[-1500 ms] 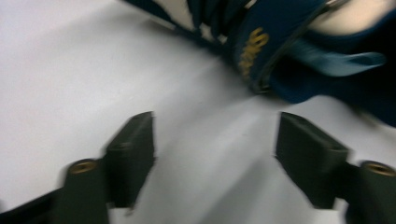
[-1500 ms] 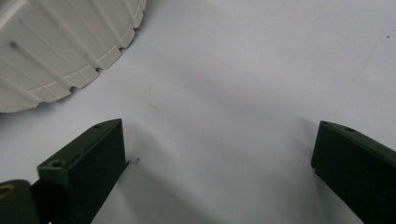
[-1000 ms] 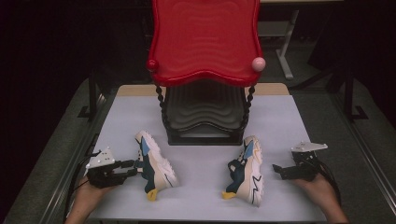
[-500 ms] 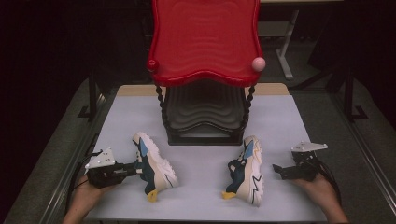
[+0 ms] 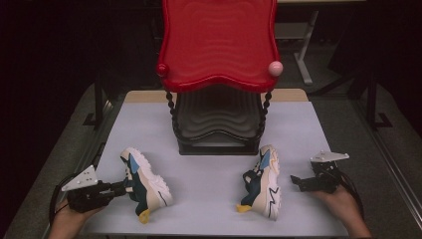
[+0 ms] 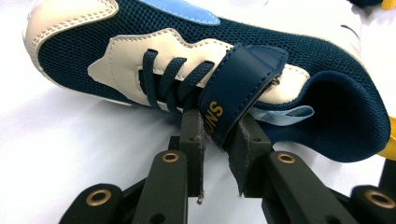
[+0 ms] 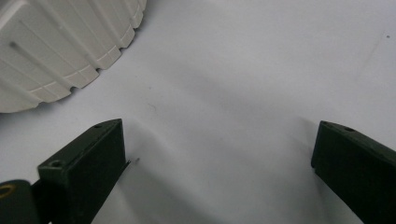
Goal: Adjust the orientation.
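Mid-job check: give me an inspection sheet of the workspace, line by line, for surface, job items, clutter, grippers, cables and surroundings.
Surface: pale table, bare between the shoes.
Job's things: left shoe and right shoe lying on their sides; black stand holding a red wavy tray.
Clutter: nothing seen.
Grippers: left gripper closed on the left shoe's navy strap; right gripper open, apart from the right shoe.
Cables: one trails from each gripper, left cable, right cable.
Surroundings: dark; table legs behind.
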{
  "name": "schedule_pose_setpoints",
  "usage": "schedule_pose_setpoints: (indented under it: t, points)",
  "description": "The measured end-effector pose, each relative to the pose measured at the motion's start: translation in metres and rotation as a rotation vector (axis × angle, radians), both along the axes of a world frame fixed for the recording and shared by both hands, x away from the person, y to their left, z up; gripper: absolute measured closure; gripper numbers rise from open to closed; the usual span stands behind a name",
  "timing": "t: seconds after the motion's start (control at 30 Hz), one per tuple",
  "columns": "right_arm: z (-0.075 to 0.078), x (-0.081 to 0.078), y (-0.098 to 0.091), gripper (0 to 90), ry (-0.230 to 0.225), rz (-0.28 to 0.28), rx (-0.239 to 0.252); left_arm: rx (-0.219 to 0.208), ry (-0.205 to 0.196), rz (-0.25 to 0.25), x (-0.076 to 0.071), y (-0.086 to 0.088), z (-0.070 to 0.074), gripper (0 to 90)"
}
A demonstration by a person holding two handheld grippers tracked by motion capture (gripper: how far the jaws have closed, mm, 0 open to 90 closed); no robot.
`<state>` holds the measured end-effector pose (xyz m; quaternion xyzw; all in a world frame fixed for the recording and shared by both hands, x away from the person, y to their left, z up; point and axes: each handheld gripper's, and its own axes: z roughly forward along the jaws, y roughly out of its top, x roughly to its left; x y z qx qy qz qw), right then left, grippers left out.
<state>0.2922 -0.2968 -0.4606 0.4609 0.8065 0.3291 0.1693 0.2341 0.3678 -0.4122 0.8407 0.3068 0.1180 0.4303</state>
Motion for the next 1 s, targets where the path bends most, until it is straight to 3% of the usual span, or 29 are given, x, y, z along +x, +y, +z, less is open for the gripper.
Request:
schedule_pose_setpoints:
  t: [0.6,1.0]
  points:
    - [0.000,0.000,0.000,2.3,0.001,0.000,0.000,-0.030,-0.034,-0.028,0.036,-0.033,0.028,74.4]
    - [0.000,0.000,0.000,2.3,0.001,0.000,0.001,-0.049,-0.025,-0.045,0.070,-0.063,0.034,73.0]
